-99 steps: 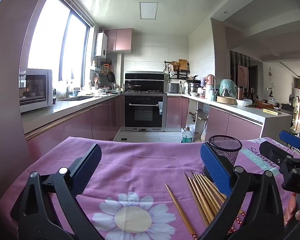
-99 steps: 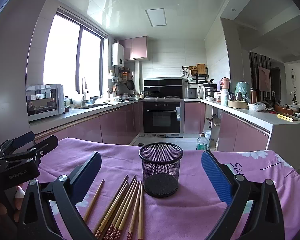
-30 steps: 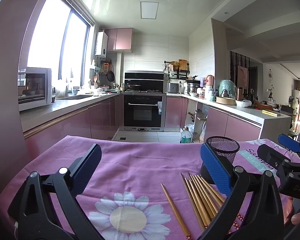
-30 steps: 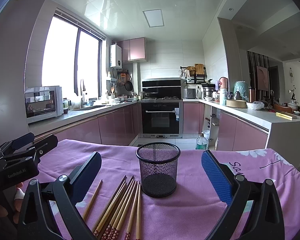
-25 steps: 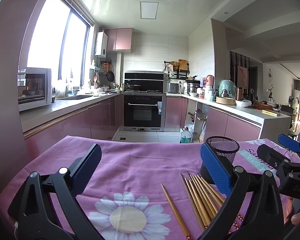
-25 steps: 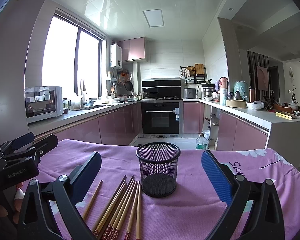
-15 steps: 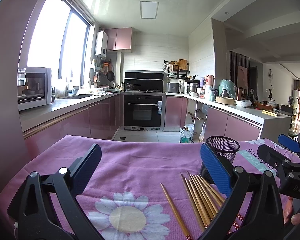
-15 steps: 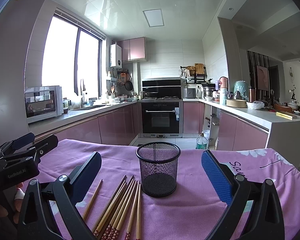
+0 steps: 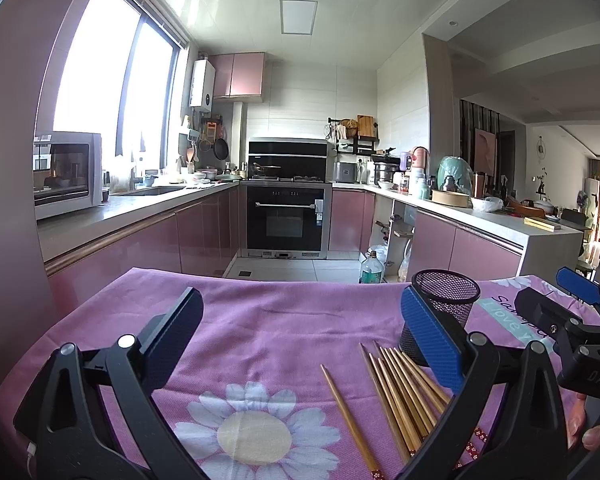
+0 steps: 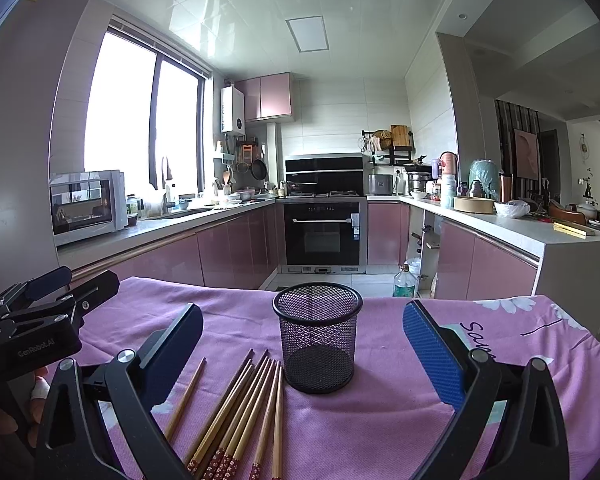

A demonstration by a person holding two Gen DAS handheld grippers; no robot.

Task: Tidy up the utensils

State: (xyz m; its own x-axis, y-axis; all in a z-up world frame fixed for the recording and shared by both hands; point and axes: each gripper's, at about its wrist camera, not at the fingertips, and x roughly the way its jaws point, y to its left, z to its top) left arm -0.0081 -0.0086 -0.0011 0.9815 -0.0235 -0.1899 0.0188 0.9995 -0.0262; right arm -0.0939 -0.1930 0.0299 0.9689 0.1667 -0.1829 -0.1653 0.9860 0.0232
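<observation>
Several wooden chopsticks (image 10: 243, 404) lie in a loose bundle on the purple flowered cloth (image 10: 380, 420), just left of an empty black mesh cup (image 10: 318, 338). One chopstick (image 10: 185, 396) lies apart to the left. My right gripper (image 10: 302, 344) is open and empty, held above the cloth in front of the cup. My left gripper (image 9: 300, 336) is open and empty, left of the chopsticks (image 9: 404, 392) and the cup (image 9: 444, 304). Each gripper shows at the edge of the other's view.
The cloth-covered table ends at a far edge (image 10: 235, 286), with a kitchen floor, oven (image 10: 324, 236) and pink cabinets beyond. A water bottle (image 10: 404, 282) stands on the floor. A white daisy print (image 9: 255, 436) marks the cloth near the left gripper.
Both grippers have stayed open and nearly still over the last second. Since 3.3 s ago both views shifted slightly, and the chopsticks and cup have not moved.
</observation>
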